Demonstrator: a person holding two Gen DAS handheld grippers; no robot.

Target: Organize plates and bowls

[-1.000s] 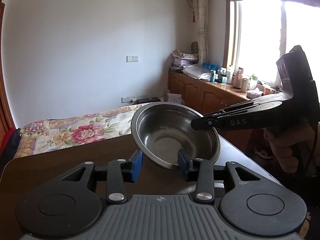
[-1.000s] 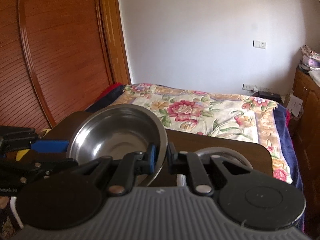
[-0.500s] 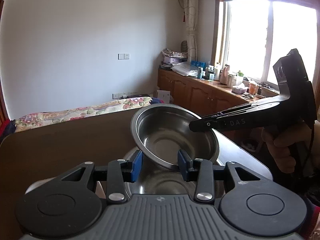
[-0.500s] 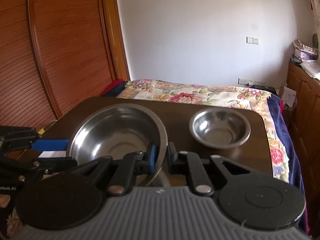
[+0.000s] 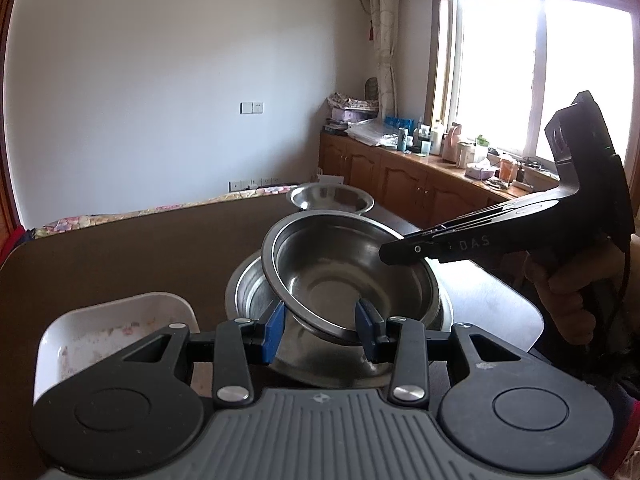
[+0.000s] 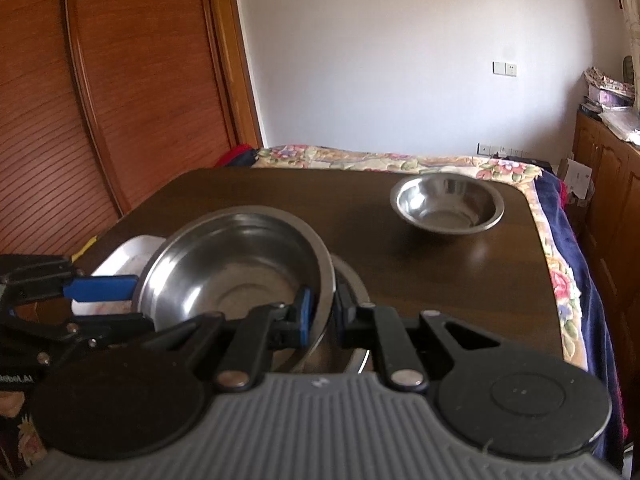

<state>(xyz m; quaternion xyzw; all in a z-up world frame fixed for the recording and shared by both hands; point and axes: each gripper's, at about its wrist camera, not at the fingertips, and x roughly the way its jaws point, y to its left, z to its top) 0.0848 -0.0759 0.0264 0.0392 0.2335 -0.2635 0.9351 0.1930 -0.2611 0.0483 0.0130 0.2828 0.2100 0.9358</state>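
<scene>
A steel bowl [image 5: 340, 280] hangs tilted over the dark table [image 5: 120, 256], held from two sides. My left gripper [image 5: 320, 330] has its blue pads against the bowl's near wall, one on each side. My right gripper [image 6: 322, 314] is shut on the bowl's rim [image 6: 326, 280], and in the left wrist view its black fingers [image 5: 404, 246] reach in from the right. A wider steel bowl [image 5: 250, 292] rests on the table directly under the held one. A smaller steel bowl [image 6: 446, 204] stands at the far right of the table.
A white rectangular dish [image 5: 116, 328] lies on the table left of the bowls. A bed with a flowered cover [image 6: 400, 160] runs along the table's far edge. Wooden cabinets [image 5: 400, 184] stand at the right, a wooden door [image 6: 120, 100] at the left.
Both grippers have carried the bowl forward and down over the table. The wide bowl and the white dish have come into view beneath it.
</scene>
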